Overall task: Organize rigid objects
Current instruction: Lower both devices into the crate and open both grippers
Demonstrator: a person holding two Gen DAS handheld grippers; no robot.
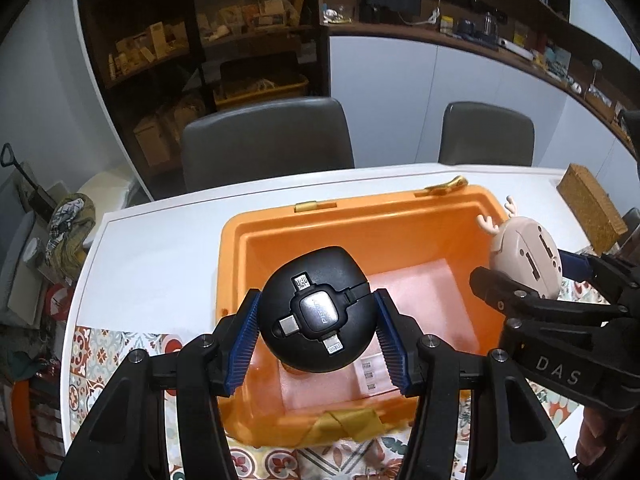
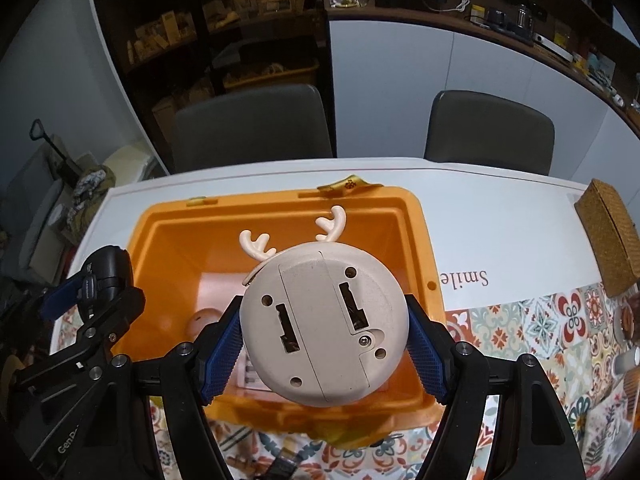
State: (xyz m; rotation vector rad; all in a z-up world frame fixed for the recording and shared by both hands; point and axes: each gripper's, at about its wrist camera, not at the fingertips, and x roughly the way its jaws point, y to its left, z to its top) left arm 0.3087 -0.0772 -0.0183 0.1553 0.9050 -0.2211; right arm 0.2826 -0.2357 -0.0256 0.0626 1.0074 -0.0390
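Left wrist: black charger (image 1: 318, 316) over orange bin (image 1: 234, 240).

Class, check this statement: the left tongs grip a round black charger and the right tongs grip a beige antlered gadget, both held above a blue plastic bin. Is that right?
Not quite: the bin is orange, not blue, as both wrist views show. The rest holds: the left tongs grip the round black charger and the right tongs grip the beige antlered gadget above it.

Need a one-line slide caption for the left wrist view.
Left gripper holds a round black cable reel over the open orange bin.
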